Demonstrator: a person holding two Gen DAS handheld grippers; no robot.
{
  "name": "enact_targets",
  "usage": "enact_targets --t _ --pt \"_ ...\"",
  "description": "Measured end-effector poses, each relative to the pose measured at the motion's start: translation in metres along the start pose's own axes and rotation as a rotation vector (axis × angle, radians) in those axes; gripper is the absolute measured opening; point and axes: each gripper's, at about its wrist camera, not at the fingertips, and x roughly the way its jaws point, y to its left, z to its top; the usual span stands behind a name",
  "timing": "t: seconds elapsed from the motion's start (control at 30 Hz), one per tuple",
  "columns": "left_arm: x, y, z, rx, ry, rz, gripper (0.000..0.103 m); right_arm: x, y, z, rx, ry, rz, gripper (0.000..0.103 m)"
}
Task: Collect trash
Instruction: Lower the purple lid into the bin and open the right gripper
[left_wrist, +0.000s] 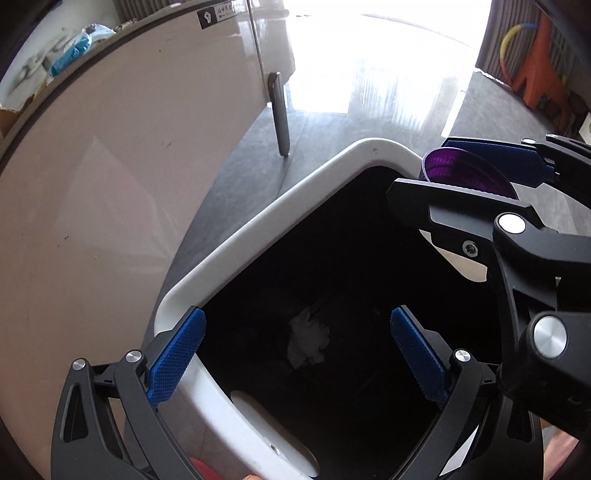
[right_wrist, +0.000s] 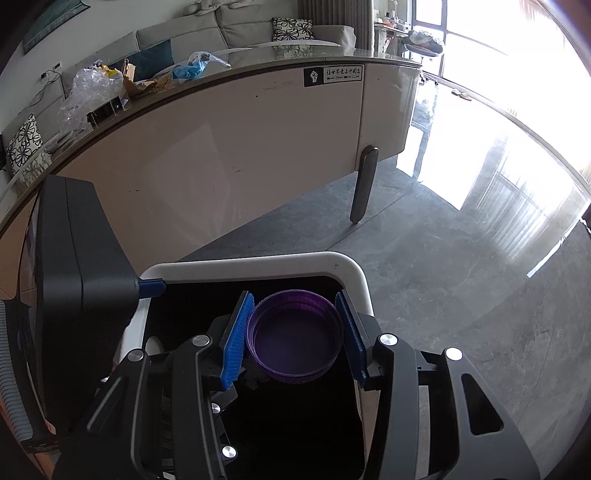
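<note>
Now the right tool (right_wrist: 295, 332) grips a purple lid (right_wrist: 295, 334) over the bin (right_wrist: 258, 264); the left tool (left_wrist: 295, 354) gapes empty. Next: let go.

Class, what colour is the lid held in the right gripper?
Purple lid, translucent; the right wrist view shows it best.

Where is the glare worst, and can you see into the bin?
Left wrist view: the floor by the window is blown out white, and the bin interior is nearly black, with one pale crumpled wad showing. Right wrist view: glare fills the upper right.
</note>
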Motion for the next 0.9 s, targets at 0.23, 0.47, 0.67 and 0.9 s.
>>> enact_targets --t 0.23,0.47,0.67,0.9 --pt "-0.021 0.012 -0.002 0.010 -0.045 0.047 0.100 -0.007 0.006 0.003 -0.014 -0.026 0.015 0.047" --pt "-0.052 0.042 -0.007 -0.082 -0.069 0.073 0.100 -0.011 0.016 0.008 -0.029 -0.042 0.043 0.047" --pt "-0.077 0.055 -0.018 -0.076 -0.108 0.143 0.099 -0.003 0.027 0.008 -0.047 -0.029 0.062 0.047" --pt "-0.105 0.071 -0.027 -0.117 -0.136 0.157 0.099 0.011 0.039 0.001 -0.095 0.018 0.044 0.047"
